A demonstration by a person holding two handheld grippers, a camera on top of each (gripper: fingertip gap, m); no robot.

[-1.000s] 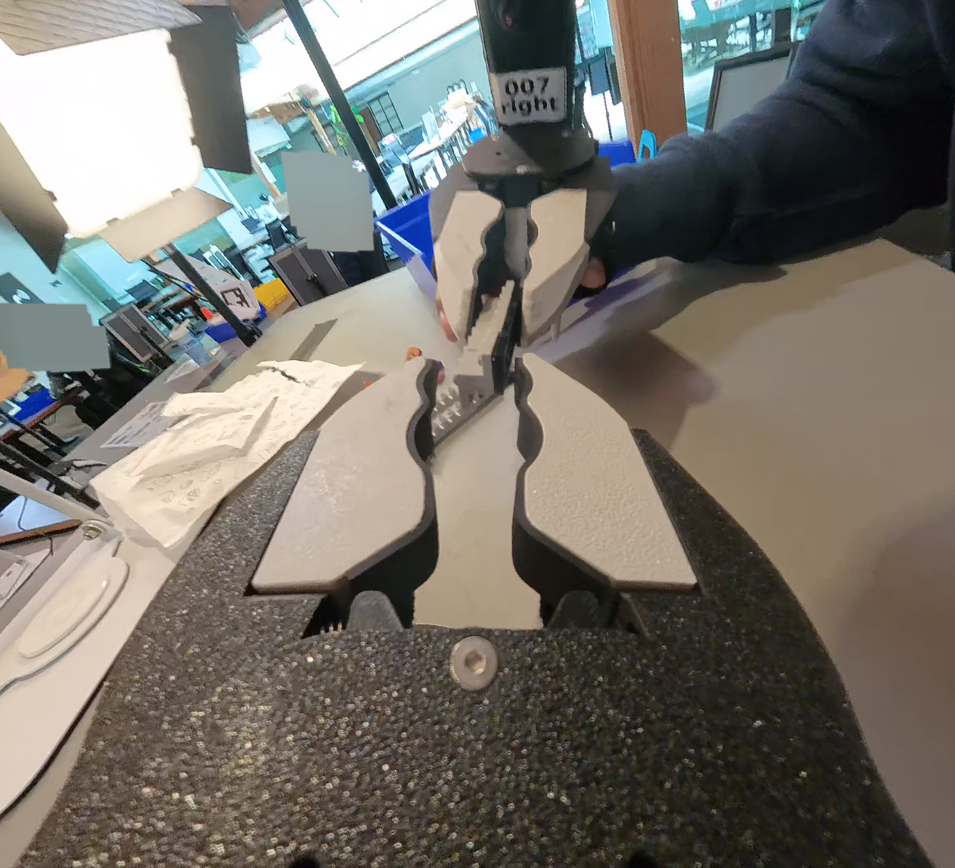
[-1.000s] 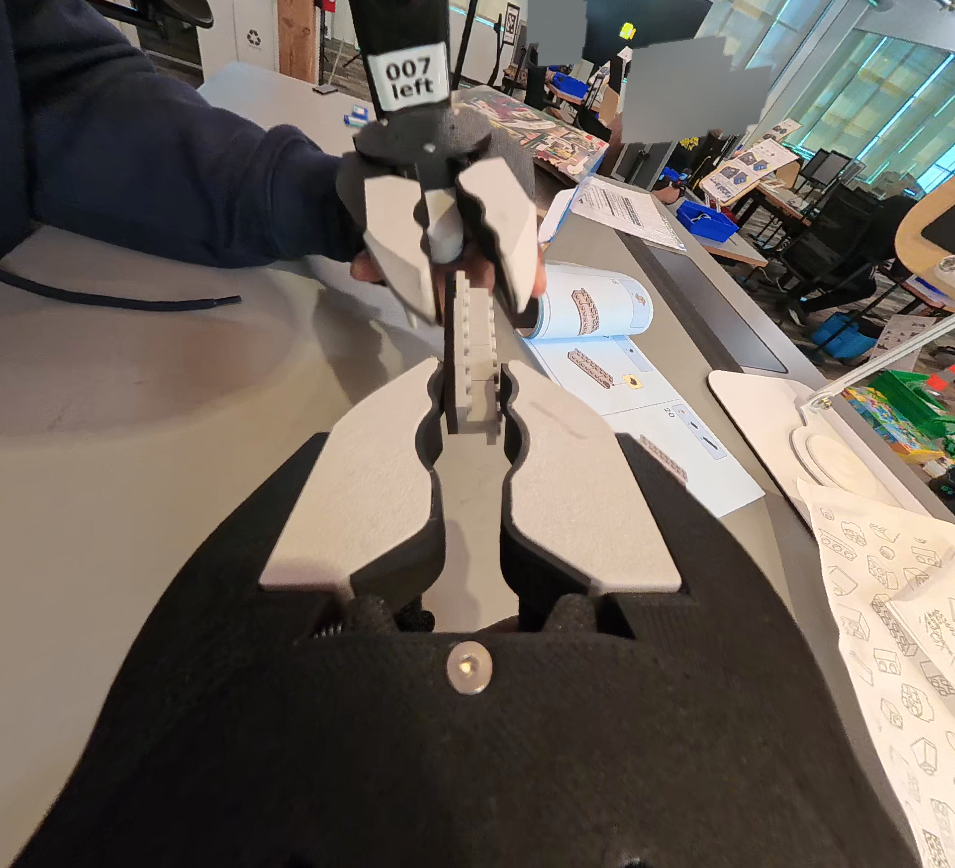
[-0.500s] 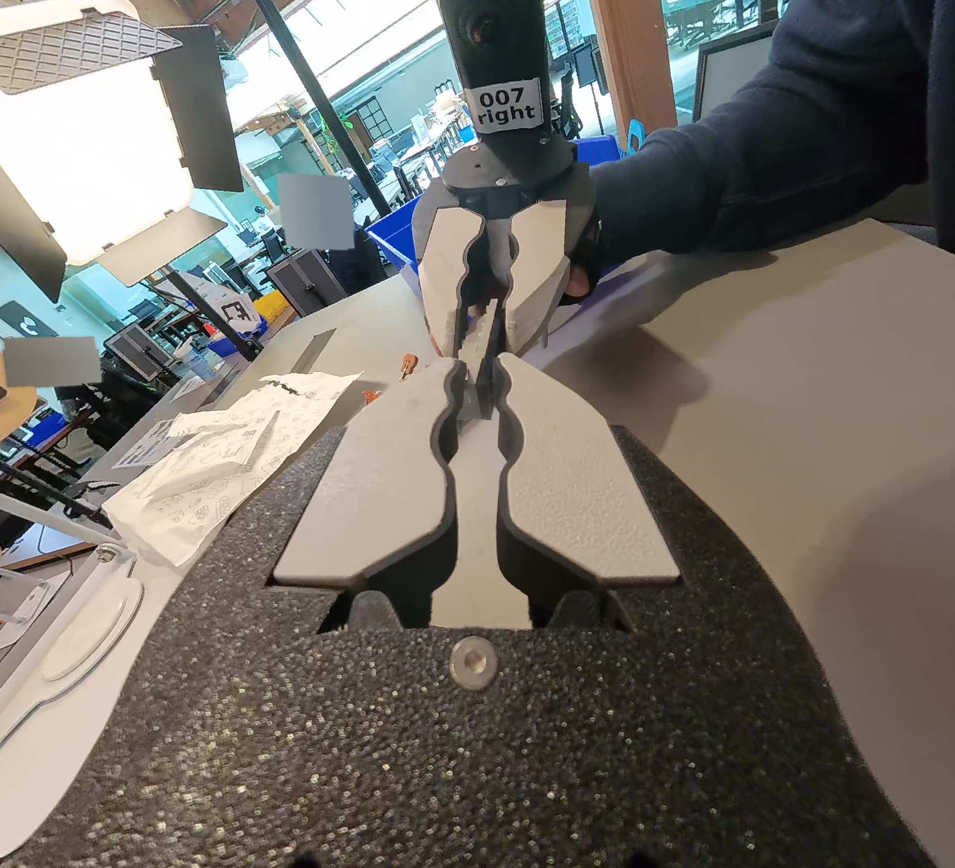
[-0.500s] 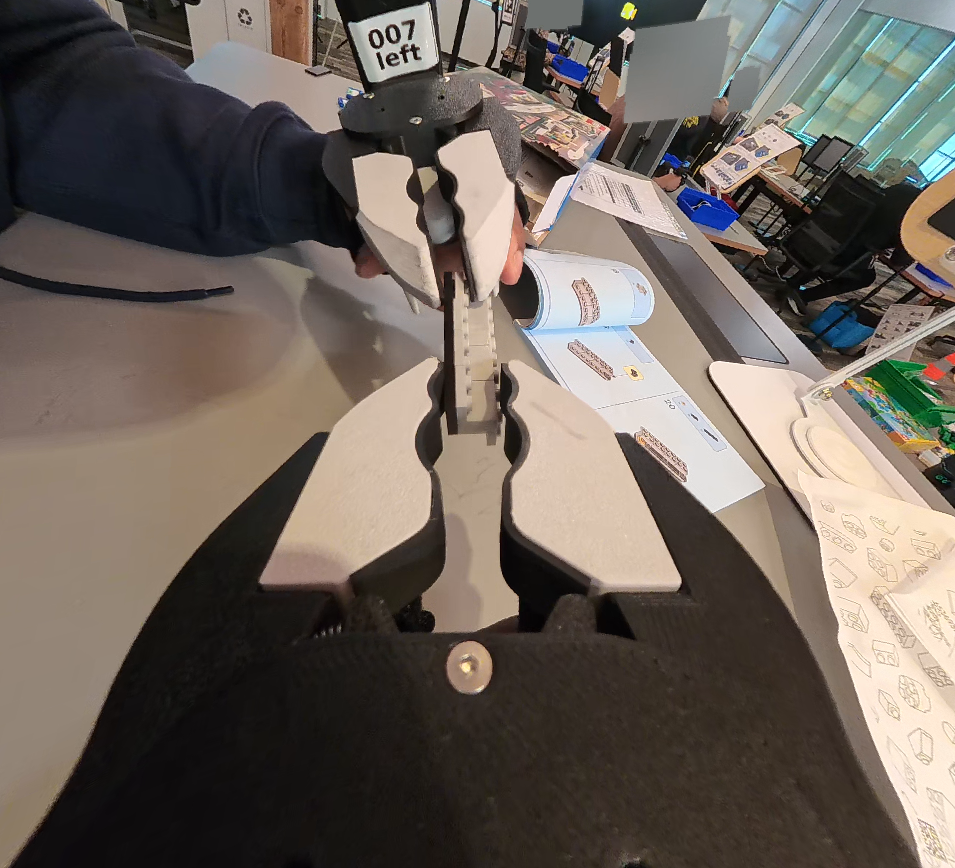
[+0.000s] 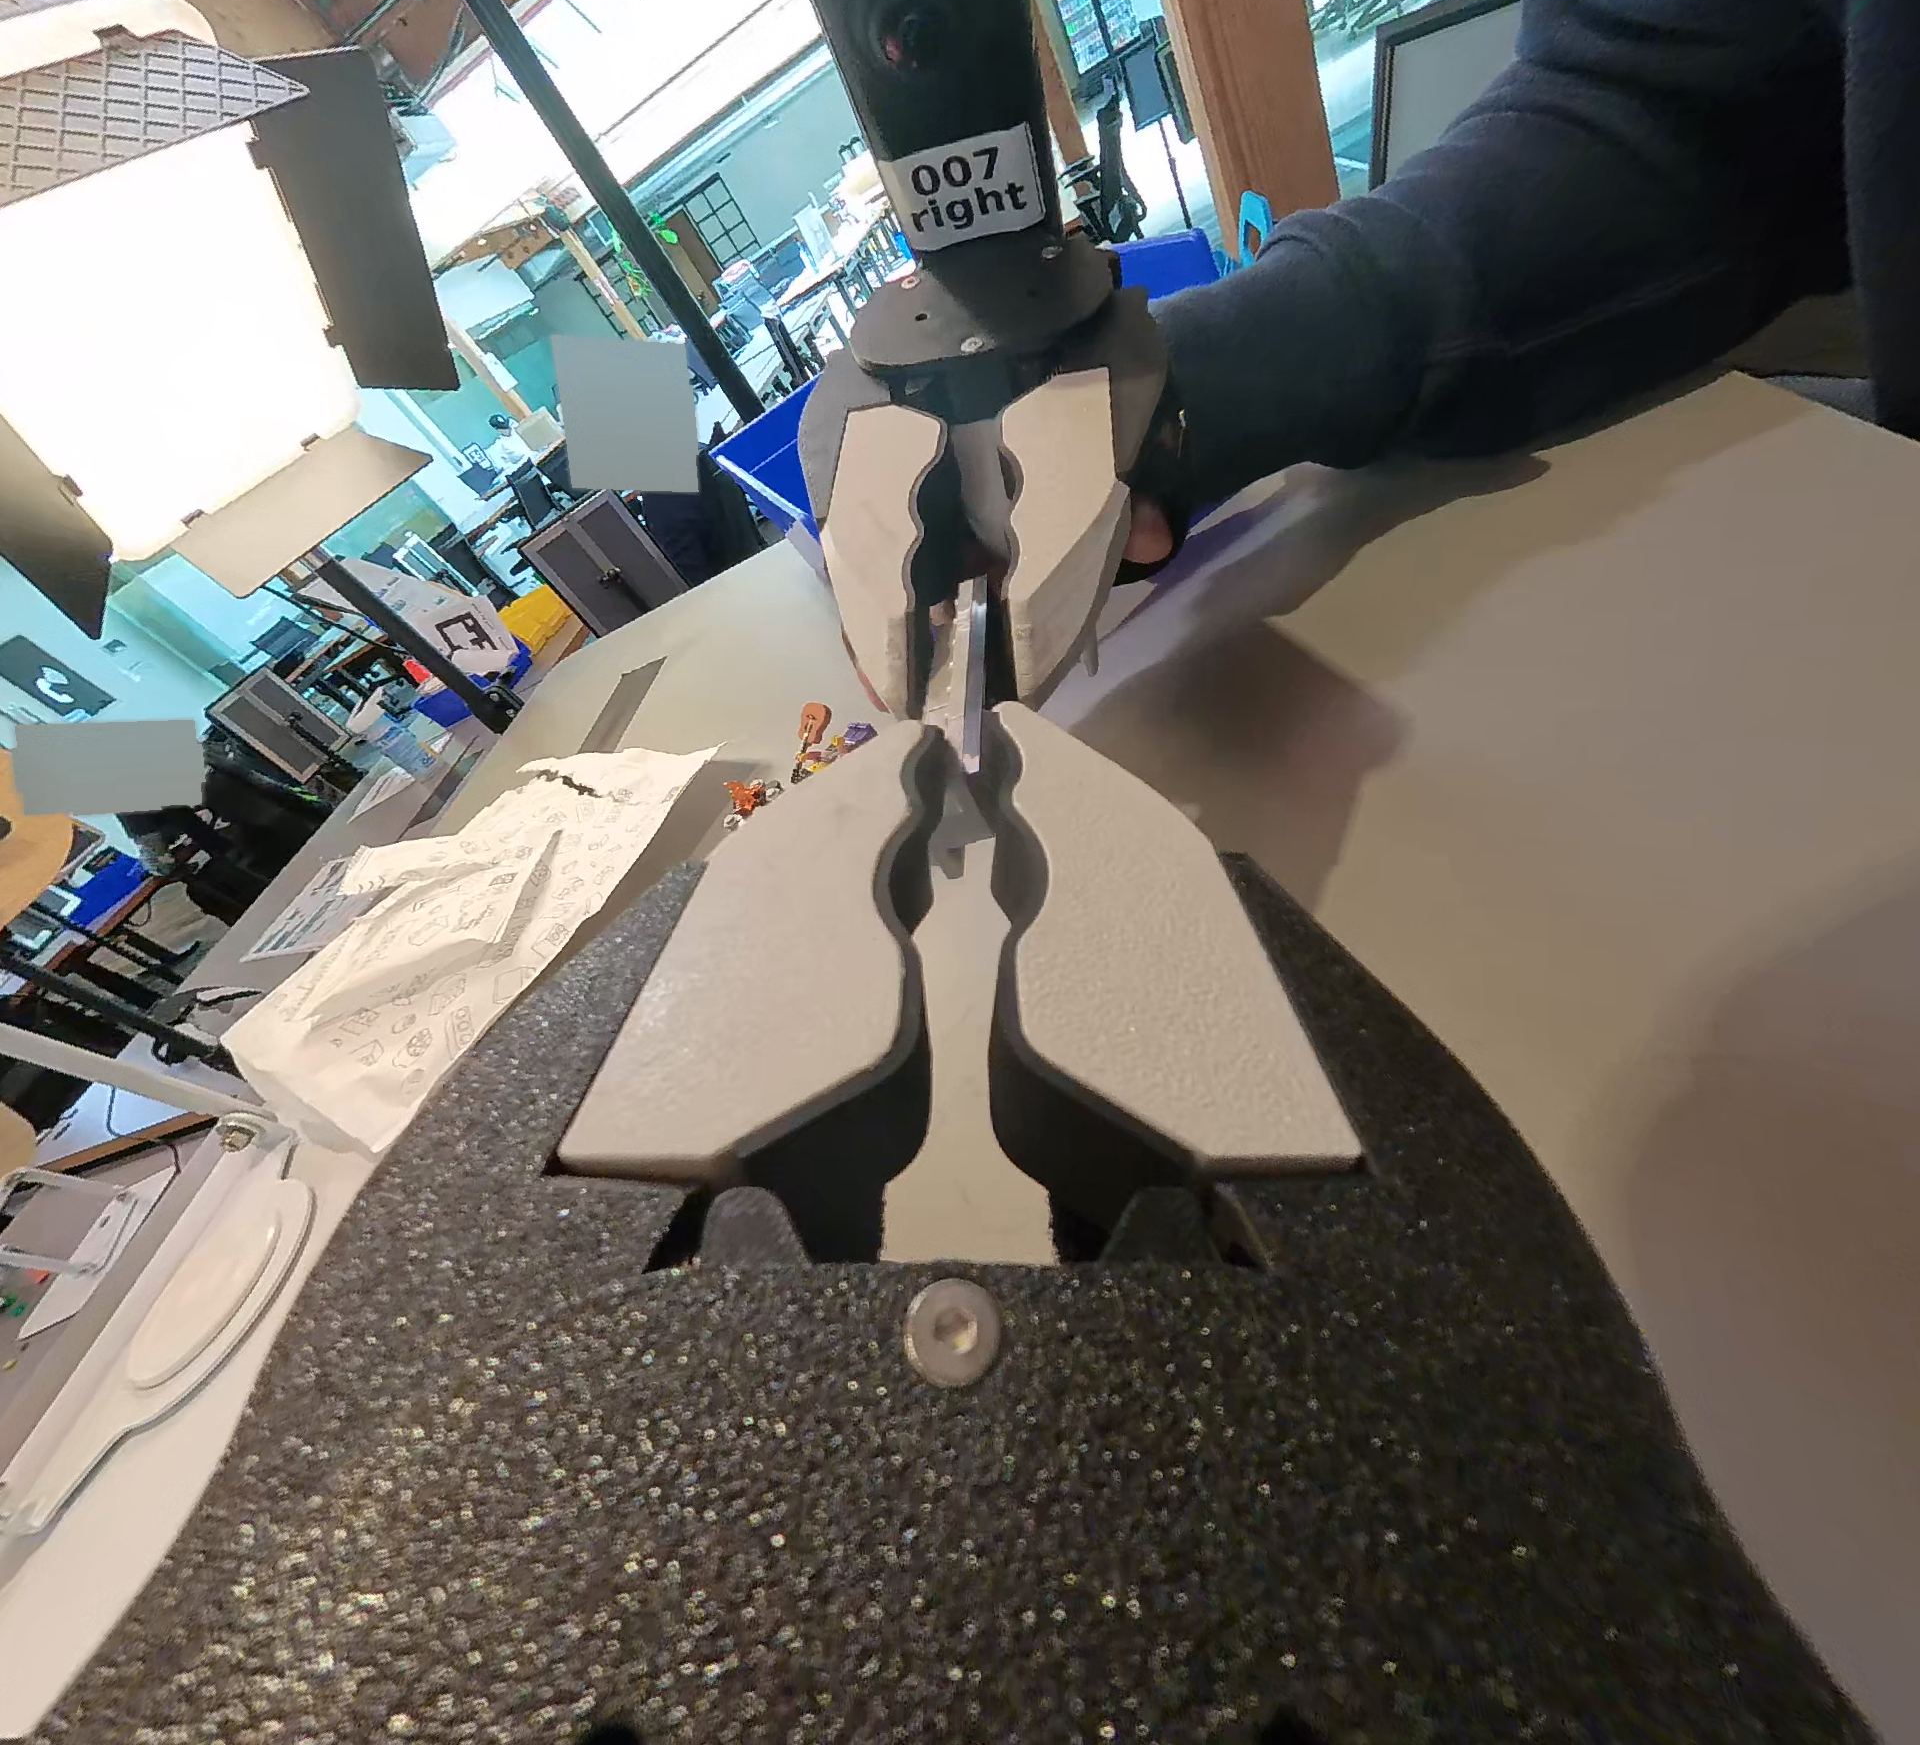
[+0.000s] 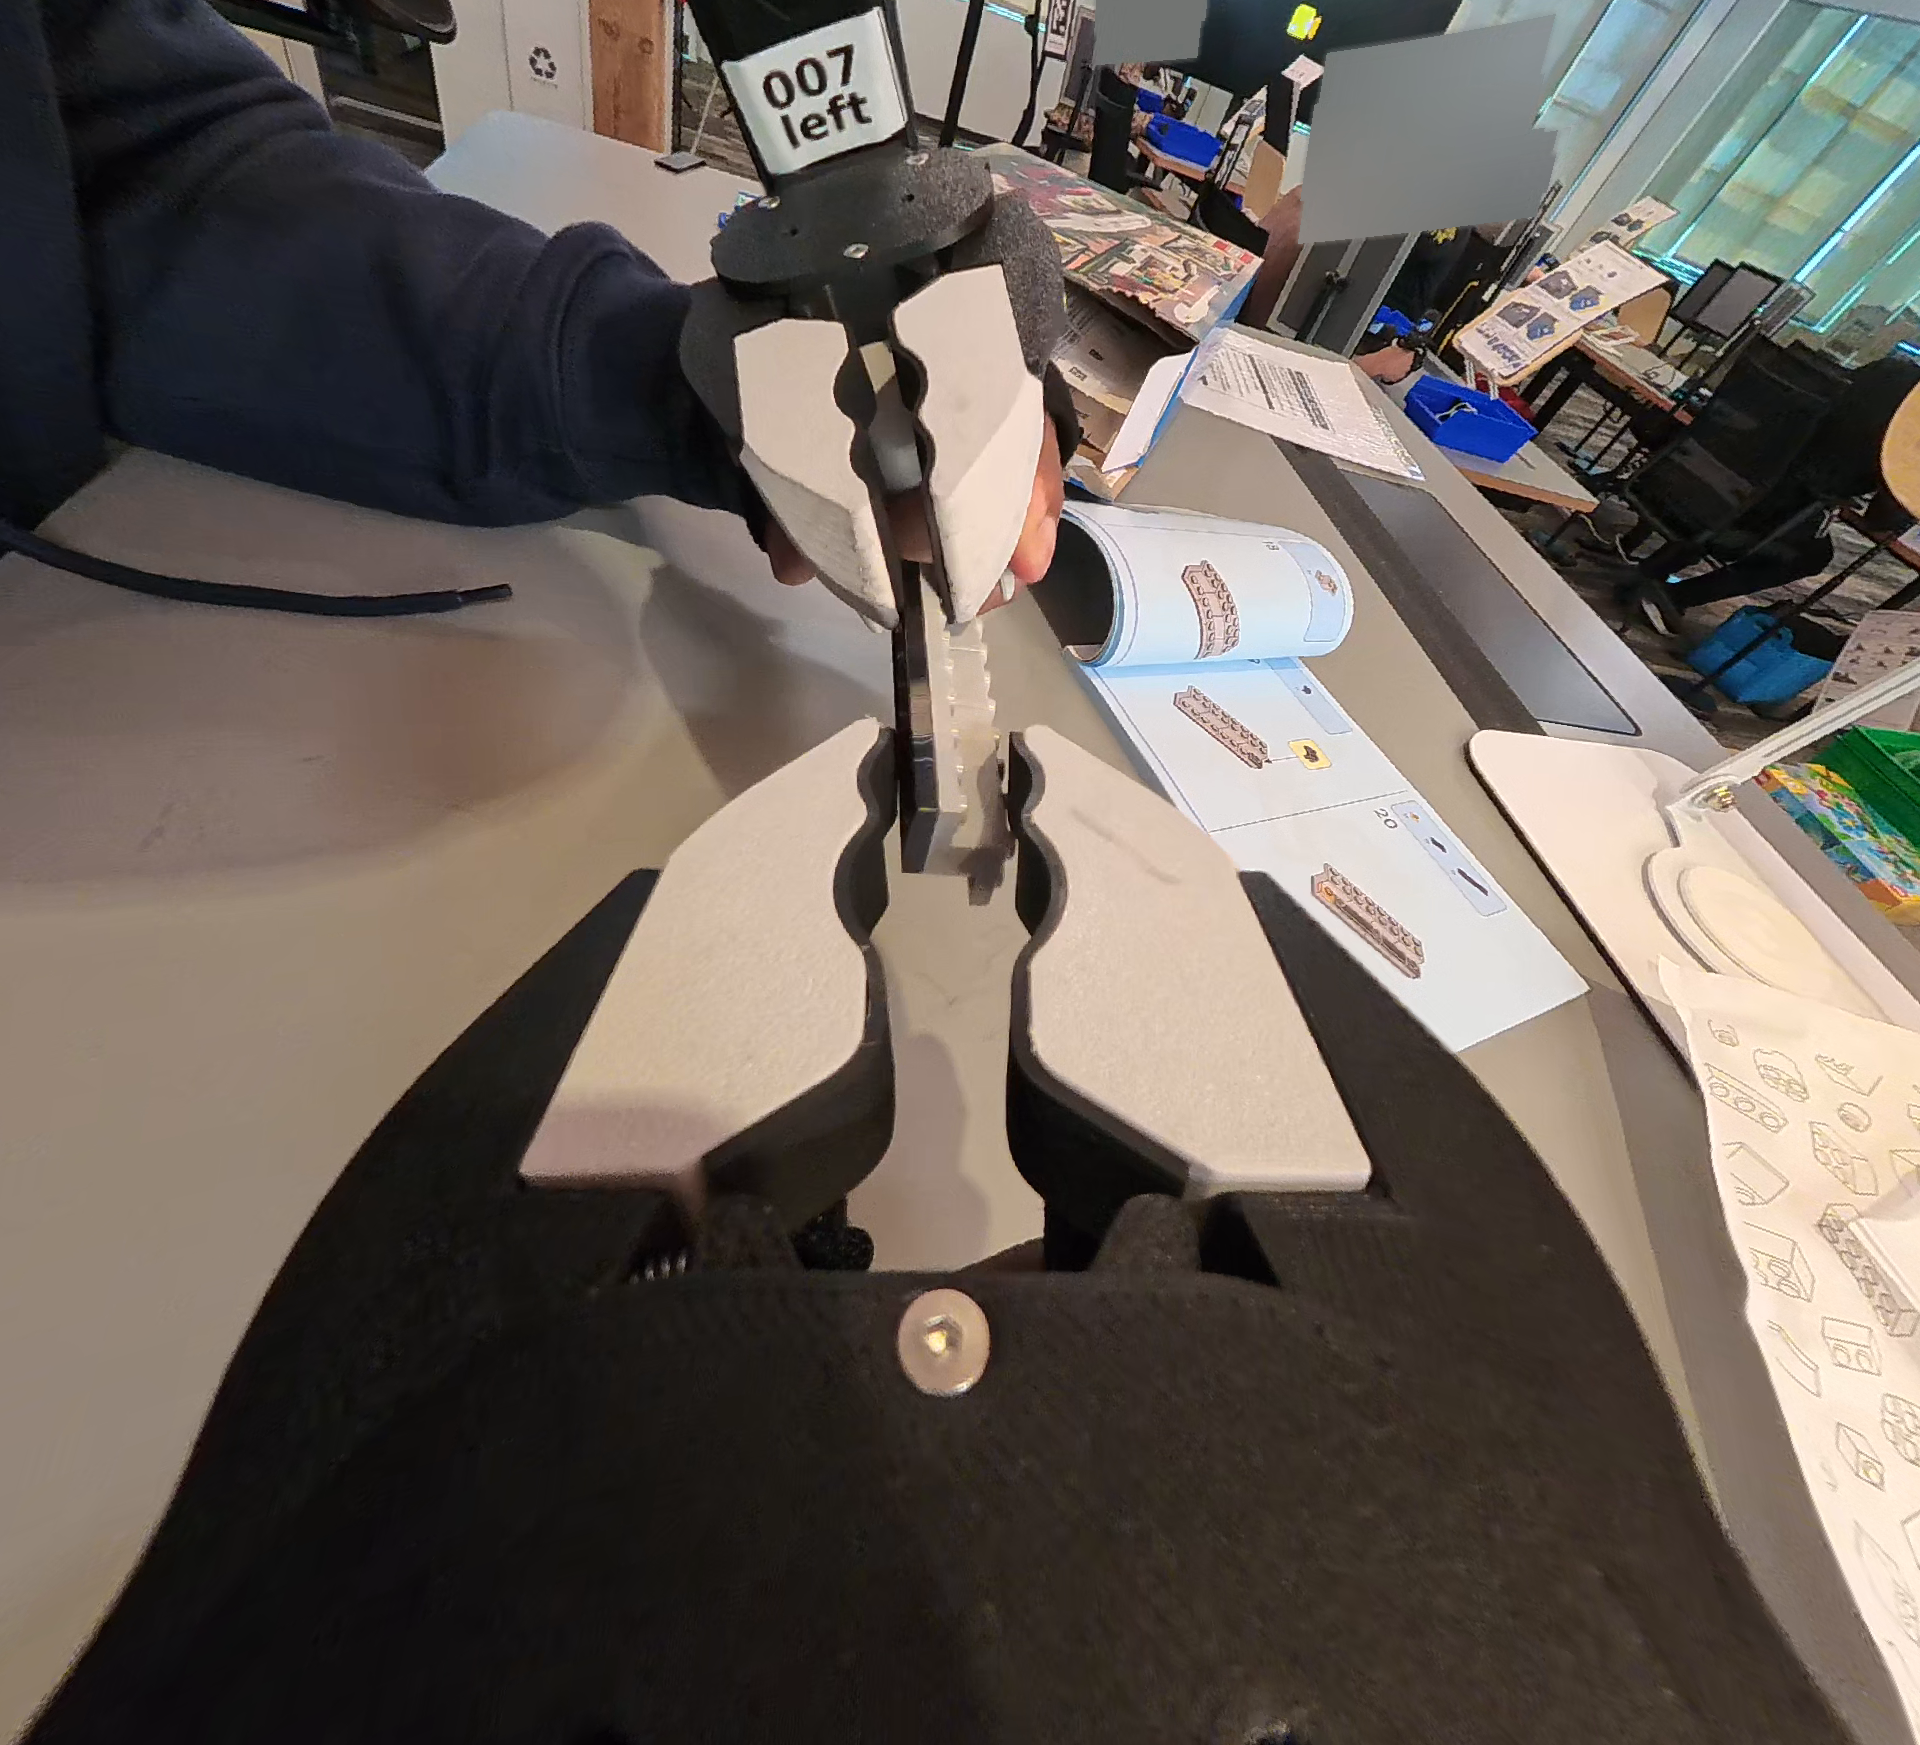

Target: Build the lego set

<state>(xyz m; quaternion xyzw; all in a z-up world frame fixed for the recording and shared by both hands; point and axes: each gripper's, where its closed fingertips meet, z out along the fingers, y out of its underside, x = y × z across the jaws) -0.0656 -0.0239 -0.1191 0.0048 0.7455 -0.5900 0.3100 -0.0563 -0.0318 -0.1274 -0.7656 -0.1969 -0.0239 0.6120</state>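
Both tools meet mid-frame over the grey tabletop, each clamped on one end of the same brick assembly, a black plate with pale studded bricks on it. The right tool, centre of its own view, pinches the near end between its pads. The left tool, just above it, grips the far end. An open instruction booklet lies right of centre; printed paper lies at left in the left view, small loose pieces beside it.

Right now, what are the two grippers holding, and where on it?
Both hold one brick strip, black and pale layers: right gripper clamps its near end, left gripper its far end.
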